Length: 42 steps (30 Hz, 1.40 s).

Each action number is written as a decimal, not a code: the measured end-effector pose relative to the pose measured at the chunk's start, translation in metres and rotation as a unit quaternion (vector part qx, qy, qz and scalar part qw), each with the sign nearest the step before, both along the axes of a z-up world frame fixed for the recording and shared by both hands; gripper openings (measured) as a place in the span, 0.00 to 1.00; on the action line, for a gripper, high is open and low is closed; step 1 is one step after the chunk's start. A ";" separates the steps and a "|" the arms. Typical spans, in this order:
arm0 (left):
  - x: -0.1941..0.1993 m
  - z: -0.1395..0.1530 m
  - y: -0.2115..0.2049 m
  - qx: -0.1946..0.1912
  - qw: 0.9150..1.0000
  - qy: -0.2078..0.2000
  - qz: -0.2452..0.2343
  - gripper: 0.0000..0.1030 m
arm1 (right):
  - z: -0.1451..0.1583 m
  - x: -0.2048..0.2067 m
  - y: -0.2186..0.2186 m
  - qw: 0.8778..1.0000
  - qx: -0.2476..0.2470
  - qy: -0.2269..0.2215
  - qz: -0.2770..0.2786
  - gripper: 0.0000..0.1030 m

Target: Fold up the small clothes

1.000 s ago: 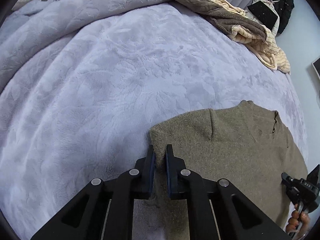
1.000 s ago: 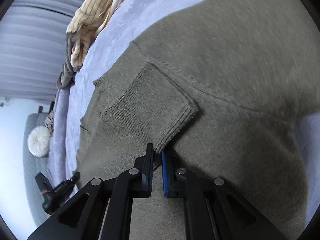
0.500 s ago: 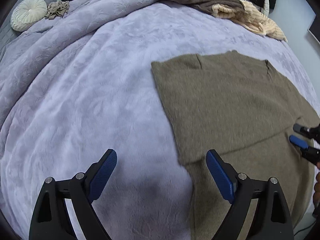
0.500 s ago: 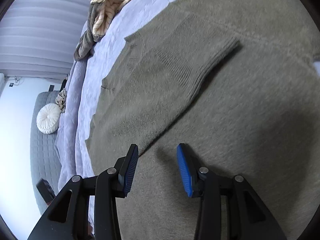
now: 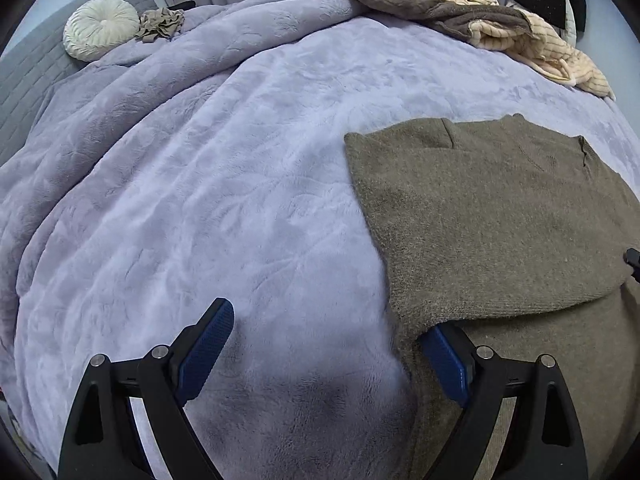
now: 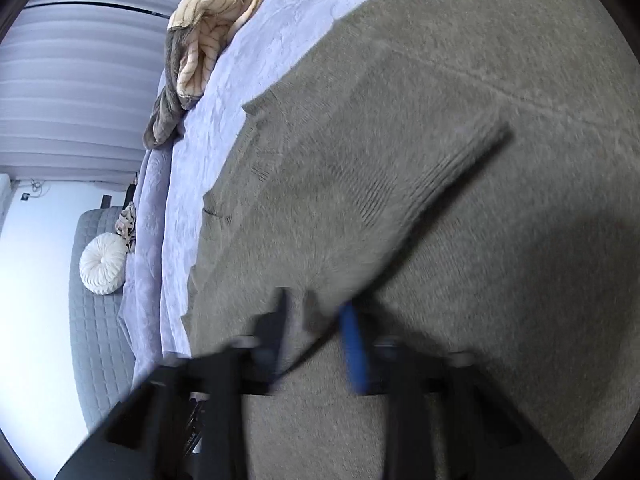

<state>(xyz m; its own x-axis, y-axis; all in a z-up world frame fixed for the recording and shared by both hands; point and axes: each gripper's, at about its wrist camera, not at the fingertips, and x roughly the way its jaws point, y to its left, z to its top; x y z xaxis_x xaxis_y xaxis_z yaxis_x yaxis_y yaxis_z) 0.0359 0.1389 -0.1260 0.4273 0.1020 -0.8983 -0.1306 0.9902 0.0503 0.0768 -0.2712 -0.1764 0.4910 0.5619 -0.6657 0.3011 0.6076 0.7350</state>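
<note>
Over at ten o'clock a round cream cushion (image 5: 102,28) sits against the grey headboard, out of the way, and the lilac blanket (image 5: 248,168) spreads flat across the middle, giving a soft, bare place to fold on. Low at six o'clock the left gripper (image 5: 326,354) stands with its blue pads spread wide and nothing between them; one pad rests at the near left edge of the olive sweater (image 5: 492,216), tucked just under the folded-over flap, so I judge it has let the cloth lie where the fold belongs. The sweater lies at three to four o'clock on the blanket, one side turned in over the body, its ribbed sleeve cuff (image 6: 452,176) laid across the front. At one o'clock a heap of striped cream and brown clothes (image 5: 500,36) waits at the far edge, probably next in line. The right gripper (image 6: 316,320) is blurred above the sweater's body; its jaws have just been closing, and I see no cloth caught between them, so it looks empty, perhaps readying to press or pinch the next edge.
</note>
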 end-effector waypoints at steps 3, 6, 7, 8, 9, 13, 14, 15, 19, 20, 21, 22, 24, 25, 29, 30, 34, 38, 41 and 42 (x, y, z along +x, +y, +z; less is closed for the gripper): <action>0.000 -0.004 0.002 0.001 1.000 0.004 0.001 0.89 | 0.003 -0.006 0.005 1.000 -0.021 -0.005 0.015 0.06; 0.001 -0.015 0.002 -0.001 1.000 0.011 0.005 0.89 | -0.022 -0.017 -0.002 0.999 -0.018 0.034 0.004 0.06; 0.000 -0.018 0.005 -0.007 1.000 0.011 0.007 0.89 | -0.026 -0.021 -0.007 0.999 0.003 0.032 -0.005 0.06; -0.001 -0.020 0.007 -0.014 1.000 0.012 0.011 0.89 | -0.028 -0.023 -0.011 0.999 0.013 0.033 -0.010 0.06; -0.002 -0.021 0.009 -0.020 1.000 0.012 0.013 0.89 | -0.027 -0.025 -0.013 0.999 0.014 0.033 -0.009 0.07; -0.004 -0.016 0.007 -0.020 1.000 0.012 0.008 0.89 | -0.013 -0.024 -0.020 0.999 -0.023 0.032 0.007 0.12; -0.003 -0.014 0.006 -0.019 1.000 0.013 0.005 0.89 | -0.010 -0.024 -0.022 0.999 -0.028 0.028 0.004 0.16; -0.003 -0.012 0.005 -0.017 1.000 0.015 0.003 0.89 | -0.007 -0.022 -0.028 0.999 -0.030 0.022 -0.002 0.28; -0.004 -0.012 0.005 -0.013 1.000 0.022 -0.004 0.89 | -0.001 -0.008 -0.050 0.999 -0.030 0.013 -0.041 0.44; -0.005 -0.012 0.005 -0.013 1.000 0.023 -0.003 0.89 | -0.001 -0.003 -0.053 0.998 -0.031 0.014 -0.046 0.42; -0.006 -0.012 0.005 -0.010 1.000 0.025 -0.003 0.89 | 0.000 0.001 -0.056 0.998 -0.040 0.013 -0.048 0.26; -0.007 -0.011 0.004 -0.009 1.000 0.026 -0.003 0.89 | 0.003 0.006 -0.058 0.997 -0.062 0.012 -0.043 0.12; -0.011 -0.010 0.005 -0.009 1.000 0.029 -0.002 0.89 | 0.006 0.012 -0.059 0.993 -0.116 0.015 -0.034 0.12; -0.014 -0.009 0.006 -0.009 0.999 0.033 0.000 0.89 | 0.004 0.014 -0.062 0.991 -0.126 0.018 -0.032 0.12; -0.023 -0.007 0.013 -0.011 0.999 0.045 0.015 0.89 | -0.003 0.010 -0.076 0.992 -0.118 0.033 -0.042 0.08; -0.024 -0.005 0.016 -0.015 0.999 0.045 0.021 0.89 | -0.002 0.009 -0.077 0.992 -0.118 0.033 -0.042 0.09; -0.022 0.007 0.025 -0.033 0.998 0.032 0.046 0.89 | 0.003 0.003 -0.076 0.996 -0.083 0.024 -0.022 0.33; -0.001 0.007 0.028 -0.060 0.996 0.023 0.058 0.89 | 0.004 0.004 -0.066 0.998 -0.064 0.010 0.000 0.54; 0.013 -0.004 0.019 -0.070 0.996 0.029 0.050 0.89 | -0.004 0.014 -0.062 0.998 -0.056 0.021 -0.002 0.50; 0.016 -0.008 0.014 -0.065 0.996 0.032 0.045 0.89 | -0.004 0.017 -0.061 0.998 -0.062 0.024 -0.003 0.24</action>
<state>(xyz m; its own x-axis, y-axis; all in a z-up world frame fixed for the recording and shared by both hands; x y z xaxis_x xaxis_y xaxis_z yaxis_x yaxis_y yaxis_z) 0.0516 0.1531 -0.1345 0.3624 0.0188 -0.9318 -0.2196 0.9734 -0.0658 0.0936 -0.3323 -0.1802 0.4599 0.4708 -0.7529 0.3372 0.6917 0.6386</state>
